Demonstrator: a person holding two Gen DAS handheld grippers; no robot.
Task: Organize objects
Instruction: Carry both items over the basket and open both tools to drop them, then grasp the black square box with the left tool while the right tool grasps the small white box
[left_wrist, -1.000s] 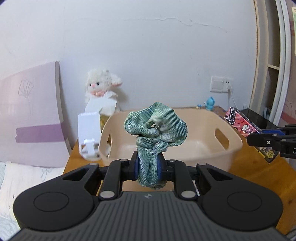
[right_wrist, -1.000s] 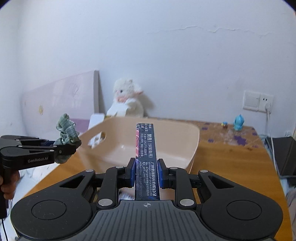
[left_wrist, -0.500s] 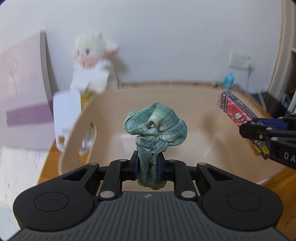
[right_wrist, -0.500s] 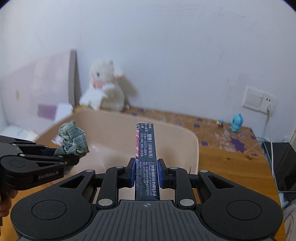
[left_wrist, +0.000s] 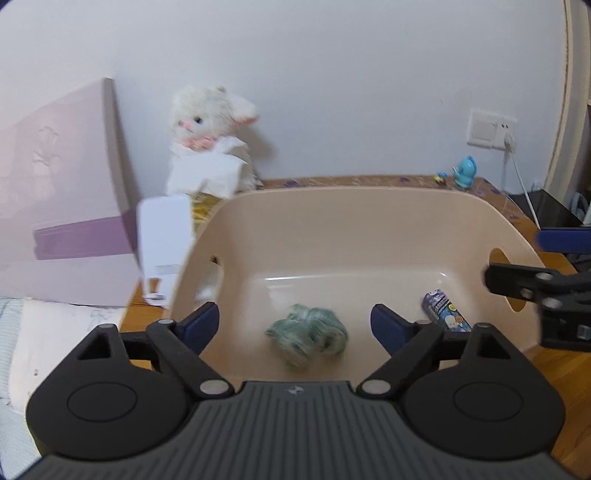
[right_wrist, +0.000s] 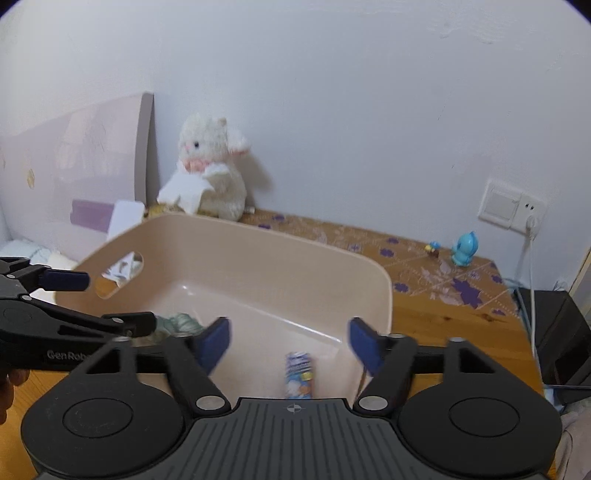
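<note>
Both tools were held over the beige basket (left_wrist: 354, 206), the left tool (left_wrist: 295, 325) and right tool (right_wrist: 289, 343) spread wide and empty. The green scrunchie (left_wrist: 308, 336) and a small printed packet (right_wrist: 299, 374) lay on the basket's floor.

Your green scrunchie (left_wrist: 307, 334) is smeared by motion blur on the basin (left_wrist: 354, 206) floor, and in the right wrist view your left gripper (right_wrist: 114, 301) covers most of it. The small packet (right_wrist: 300, 374) is cut off by your right gripper's body (its print is too blurred to read).
</note>
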